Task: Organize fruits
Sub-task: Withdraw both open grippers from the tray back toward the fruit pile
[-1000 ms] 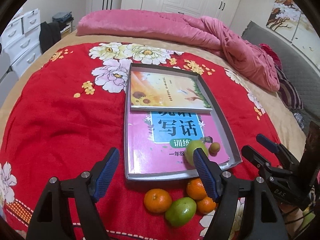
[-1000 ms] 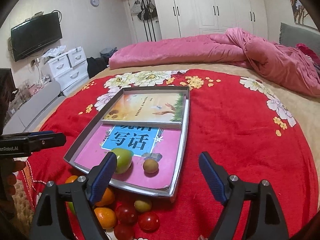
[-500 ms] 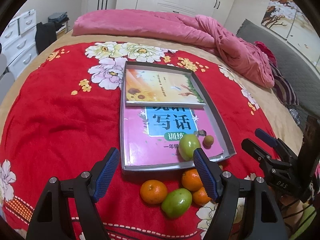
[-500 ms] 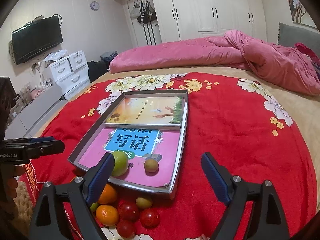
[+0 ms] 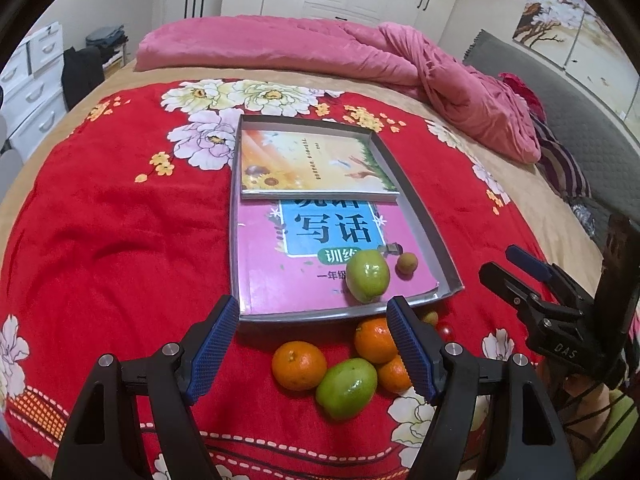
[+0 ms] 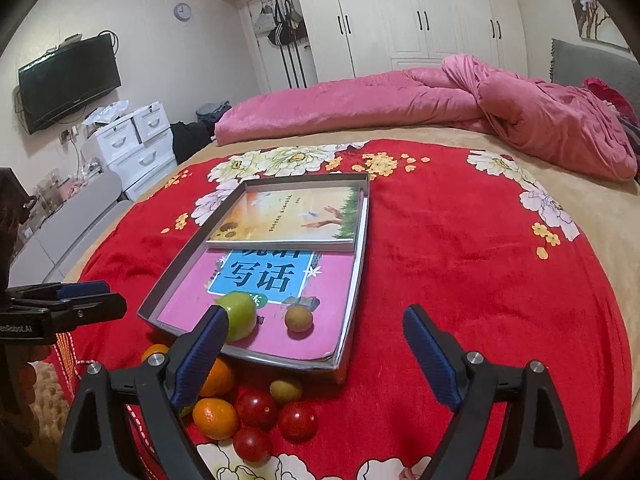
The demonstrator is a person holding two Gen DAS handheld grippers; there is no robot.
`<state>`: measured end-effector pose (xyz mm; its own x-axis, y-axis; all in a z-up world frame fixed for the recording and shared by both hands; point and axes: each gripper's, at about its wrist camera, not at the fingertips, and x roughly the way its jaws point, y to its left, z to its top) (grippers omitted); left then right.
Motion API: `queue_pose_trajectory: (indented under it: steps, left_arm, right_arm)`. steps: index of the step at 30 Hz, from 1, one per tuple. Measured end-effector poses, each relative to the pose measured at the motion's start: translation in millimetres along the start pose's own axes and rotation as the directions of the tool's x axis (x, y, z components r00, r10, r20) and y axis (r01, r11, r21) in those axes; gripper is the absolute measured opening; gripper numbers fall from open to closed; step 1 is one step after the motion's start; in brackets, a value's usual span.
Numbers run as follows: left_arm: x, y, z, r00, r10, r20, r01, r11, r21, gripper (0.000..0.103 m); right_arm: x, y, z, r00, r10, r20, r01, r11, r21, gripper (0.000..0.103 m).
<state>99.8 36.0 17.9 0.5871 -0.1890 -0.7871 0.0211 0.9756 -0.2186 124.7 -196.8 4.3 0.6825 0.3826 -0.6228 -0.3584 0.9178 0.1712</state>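
Note:
A grey tray [image 5: 421, 216] lies on the red blanket with two books in it. On the pink book [image 5: 276, 268] rest a green fruit [image 5: 367, 276] and a small brown fruit [image 5: 407, 263]. Before the tray lie oranges [image 5: 299, 365], another green fruit [image 5: 347, 387] and red tomatoes [image 6: 256, 408]. My left gripper [image 5: 312, 302] hovers open over the tray's near edge, nothing between its fingers. My right gripper [image 6: 315, 311] is open too, above the tray's near corner, and is seen from the side [image 5: 498, 260] in the left wrist view.
The red flowered blanket [image 6: 460, 264] covers a large bed. A pink quilt [image 6: 500, 108] is bunched along the far side. White drawers [image 6: 136, 140] and a wall television [image 6: 68, 80] stand to the left, wardrobes at the back. The left gripper [image 6: 114, 296] shows at the left edge.
The left wrist view has shifted a little, so the green fruit in the tray now shows clear of the right finger. The right gripper's jaws stand slightly wider.

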Motion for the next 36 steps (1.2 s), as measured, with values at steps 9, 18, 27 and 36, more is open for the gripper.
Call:
queue_pose_trajectory:
  steps: [9,18,27,36]
  left_arm:
    - [-2,-1,-7,1.000,-0.008,-0.008,0.008,1.000,0.010,0.077]
    - [-3,-4,-14,0.999,-0.021,-0.026,0.022,0.999,0.025,0.077]
    - [-6,-7,-20,0.999,-0.028,-0.034,0.030,0.999,0.045,0.077]
    - [-7,-8,-26,0.998,-0.032,-0.047,0.034,0.998,0.055,0.077]
  right_arm:
    - [-3,3,-3,1.000,-0.009,-0.004,0.009,1.000,-0.006,0.089]
    - [-7,7,-6,1.000,-0.012,-0.008,0.012,1.000,-0.017,0.089]
    - [-11,16,-10,1.000,-0.026,-0.014,0.025,0.999,-0.048,0.089]
    - [-16,27,-18,0.999,-0.020,-0.026,0.018,0.997,-0.081,0.089]
